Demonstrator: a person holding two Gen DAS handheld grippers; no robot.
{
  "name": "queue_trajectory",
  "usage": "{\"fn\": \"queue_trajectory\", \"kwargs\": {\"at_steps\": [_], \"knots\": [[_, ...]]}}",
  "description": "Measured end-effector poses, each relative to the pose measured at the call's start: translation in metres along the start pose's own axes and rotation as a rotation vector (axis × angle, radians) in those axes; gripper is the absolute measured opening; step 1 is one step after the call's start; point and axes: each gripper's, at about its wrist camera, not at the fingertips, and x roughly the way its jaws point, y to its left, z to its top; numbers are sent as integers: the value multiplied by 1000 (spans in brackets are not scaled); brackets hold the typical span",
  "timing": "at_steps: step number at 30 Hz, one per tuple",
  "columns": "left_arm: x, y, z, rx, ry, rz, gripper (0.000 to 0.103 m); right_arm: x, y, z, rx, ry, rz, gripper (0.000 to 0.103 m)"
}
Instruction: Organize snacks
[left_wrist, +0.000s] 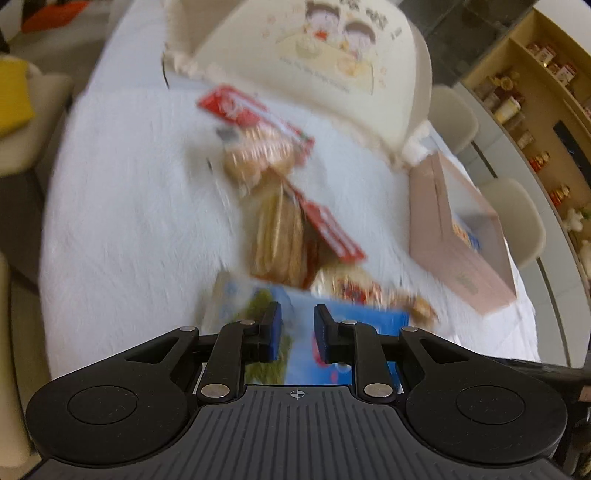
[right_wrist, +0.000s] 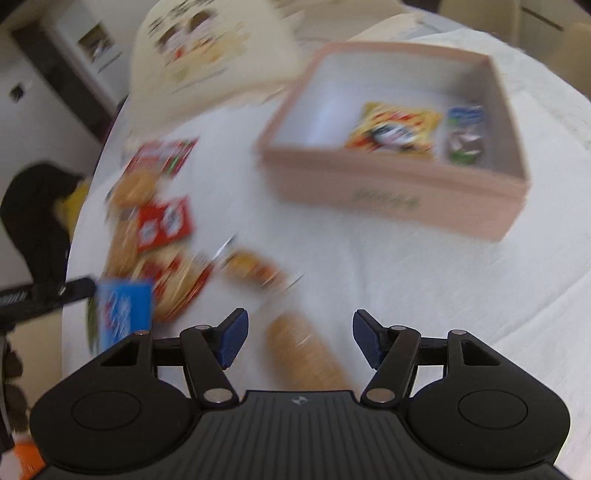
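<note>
Left tongs (left_wrist: 297, 332) are pinched down on a flat blue snack packet with a cartoon print (left_wrist: 306, 332), lifted off the white cloth-covered tabletop (left_wrist: 129, 221); the right wrist view shows the same packet out at the left edge, clamped. Right tongs (right_wrist: 297, 341) hang about half open with nothing in them, right over a tan, clear-wrapped cracker stack (right_wrist: 303, 354) lying on the cloth. Just beyond sits the loose pile of red-and-gold biscuit packs (left_wrist: 280, 206). Further off to the right is the open pink cardboard box (right_wrist: 399, 192), already holding a yellow snack bag (right_wrist: 395, 131) and a small blue-and-silver pouch (right_wrist: 465, 134). Looks like mid-carry to me: next the packet needs swinging over the box rim and letting go inside.
</note>
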Motion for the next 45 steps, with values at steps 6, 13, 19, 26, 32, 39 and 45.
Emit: {"fn": "queue_trajectory", "kwargs": {"at_steps": [6, 13, 19, 26, 32, 39, 45], "knots": [[14, -21, -18, 84, 131, -131, 23, -4, 25, -11, -183, -19, -267, 64], [2, -35, -24, 133, 130, -79, 23, 10, 43, 35, -252, -24, -157, 64], [-10, -20, -7, 113, 40, 105, 23, 57, 55, 57, -274, 54, -129, 19], [-8, -22, 6, 107, -33, 177, 23, 6, 32, 28, -238, 62, 44, 19], [10, -11, 16, 19, -68, 263, 25, -24, 23, -13, -223, 79, 108, 19], [24, -28, -25, -30, 86, 112, 25, -46, -27, -14, -152, -34, -48, 19], [4, -69, -29, 131, 26, 52, 25, -44, -54, -22, -58, -25, -68, 19]]}}
